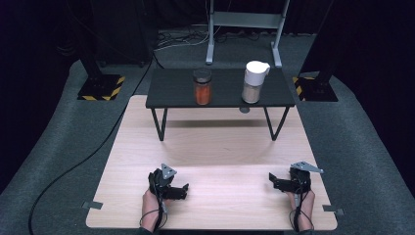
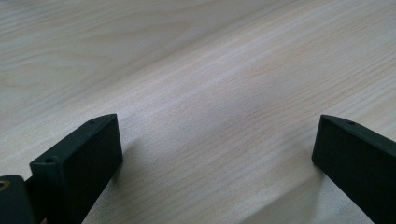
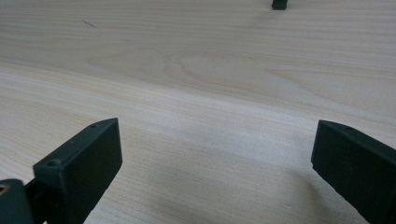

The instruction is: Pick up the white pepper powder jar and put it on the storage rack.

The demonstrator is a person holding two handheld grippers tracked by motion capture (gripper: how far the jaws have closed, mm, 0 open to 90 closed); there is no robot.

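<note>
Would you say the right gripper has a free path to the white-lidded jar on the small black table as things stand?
Probably yes. The right gripper rests open on the wooden table, with bare wood between it and the small black table. The white-lidded jar stands near that table's front right, apart from the orange jar.

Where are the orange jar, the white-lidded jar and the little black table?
orange jar (image 1: 202,91): high view, on its orange-filled glass body.
white-lidded jar (image 1: 255,73): high view, on the white lid.
little black table (image 1: 171,90): high view, on a bare part of its top, left of the orange jar.
</note>
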